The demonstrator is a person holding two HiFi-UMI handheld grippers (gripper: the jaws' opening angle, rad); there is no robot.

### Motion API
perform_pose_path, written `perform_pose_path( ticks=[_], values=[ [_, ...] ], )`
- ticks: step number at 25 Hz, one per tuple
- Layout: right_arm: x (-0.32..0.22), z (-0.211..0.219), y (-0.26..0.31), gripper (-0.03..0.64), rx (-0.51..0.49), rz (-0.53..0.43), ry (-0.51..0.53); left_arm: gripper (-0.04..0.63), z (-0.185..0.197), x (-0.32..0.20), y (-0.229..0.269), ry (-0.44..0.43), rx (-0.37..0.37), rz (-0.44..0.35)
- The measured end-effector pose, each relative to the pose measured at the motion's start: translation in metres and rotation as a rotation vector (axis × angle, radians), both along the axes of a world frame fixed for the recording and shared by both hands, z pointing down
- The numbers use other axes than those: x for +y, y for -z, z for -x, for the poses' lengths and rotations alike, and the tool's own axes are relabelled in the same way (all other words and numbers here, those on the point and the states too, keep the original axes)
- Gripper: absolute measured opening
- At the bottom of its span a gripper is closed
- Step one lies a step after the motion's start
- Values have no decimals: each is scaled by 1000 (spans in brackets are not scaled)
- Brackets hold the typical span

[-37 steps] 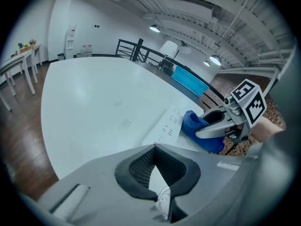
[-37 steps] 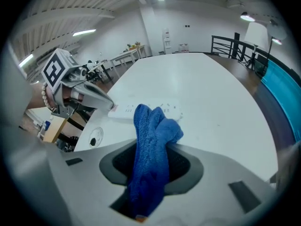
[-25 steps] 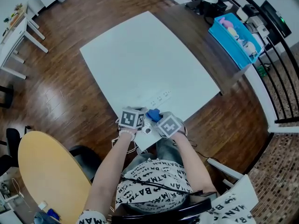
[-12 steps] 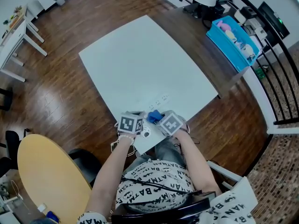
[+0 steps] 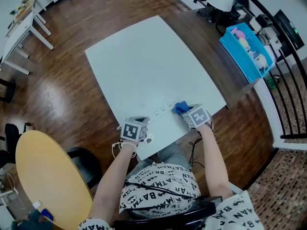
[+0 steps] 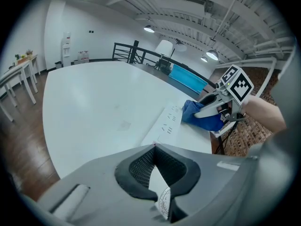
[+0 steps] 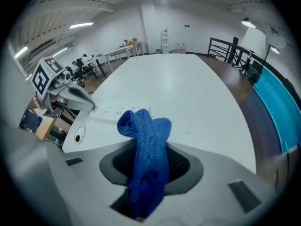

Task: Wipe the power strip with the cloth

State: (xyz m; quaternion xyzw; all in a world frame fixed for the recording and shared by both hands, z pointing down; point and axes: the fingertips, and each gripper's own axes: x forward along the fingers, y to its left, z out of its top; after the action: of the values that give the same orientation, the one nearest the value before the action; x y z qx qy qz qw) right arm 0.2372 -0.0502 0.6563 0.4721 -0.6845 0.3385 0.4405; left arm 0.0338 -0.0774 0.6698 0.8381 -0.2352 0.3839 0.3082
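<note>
While the left hand-held gripper [image 6: 155, 147] pinches the near end of the power strip [image 6: 165, 125] lying on the white surface [image 5: 144, 56], the right hand-held gripper [image 7: 151, 163] is closed on the blue cloth [image 7: 143, 126] at the strip's far end. I think the cloth should press flat along the sockets, with the strip kept pinned. The cloth hides that far end, so contact is unclear.
</note>
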Motion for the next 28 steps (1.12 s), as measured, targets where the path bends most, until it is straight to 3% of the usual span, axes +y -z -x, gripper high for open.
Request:
perform_pose_path(
  ticks=[10, 16, 22, 28],
  values=[
    [2, 10, 40, 152, -100, -147, -100, 0, 0, -4, -2, 53, 25, -21],
    [11, 33, 67, 151, -184, -252, -147, 0, 13, 1, 45, 196, 221, -136],
    [25, 64, 92, 150, -328, -370, -233, 0, 43, 23, 87, 286, 331, -190],
    [50, 104, 96, 147, -351, -414, -266, 0, 73, 39, 111, 337, 394, -224]
  ],
)
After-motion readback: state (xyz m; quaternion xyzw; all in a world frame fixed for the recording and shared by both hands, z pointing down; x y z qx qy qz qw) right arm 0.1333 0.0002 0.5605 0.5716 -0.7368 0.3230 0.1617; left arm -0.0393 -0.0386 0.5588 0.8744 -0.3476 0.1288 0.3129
